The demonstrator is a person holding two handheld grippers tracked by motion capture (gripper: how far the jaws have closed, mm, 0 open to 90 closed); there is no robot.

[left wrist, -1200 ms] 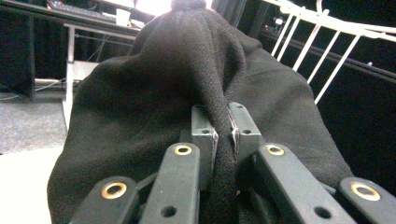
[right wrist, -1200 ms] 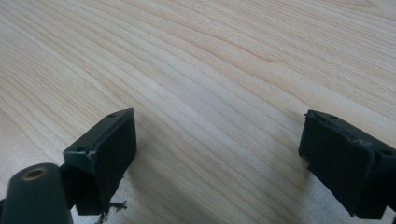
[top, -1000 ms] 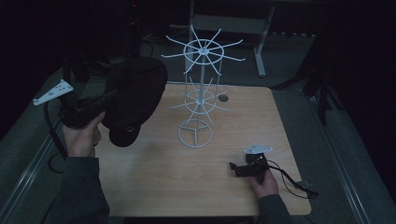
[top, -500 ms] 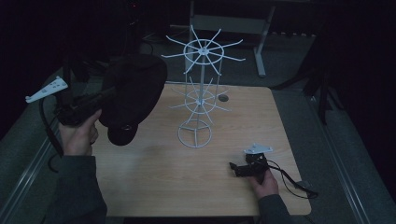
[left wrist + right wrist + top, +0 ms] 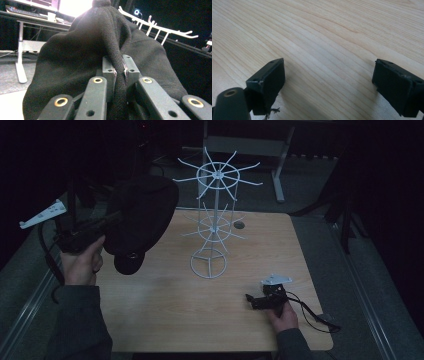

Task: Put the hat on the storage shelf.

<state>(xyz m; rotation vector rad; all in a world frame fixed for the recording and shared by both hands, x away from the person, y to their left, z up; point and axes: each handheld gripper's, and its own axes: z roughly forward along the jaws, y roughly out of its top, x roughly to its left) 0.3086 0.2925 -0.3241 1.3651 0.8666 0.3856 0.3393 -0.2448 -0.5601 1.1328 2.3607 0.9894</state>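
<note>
Beanie (image 5: 142,217), black with a pompom, hangs at nine o'clock of the white wire hook stand (image 5: 214,220), pinched in the closed left gripper (image 5: 119,72); hanging it seems undone. Right gripper (image 5: 267,300) rests wide open, empty, on the table (image 5: 175,315).

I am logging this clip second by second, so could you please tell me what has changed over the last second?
Very little. The left tool, shut on the black hat, has drifted slightly with it, at about the same height left of the white wire rack. Nothing was picked up or released. The right tool stays open, low over the wooden table, and the rack has not moved.
</note>
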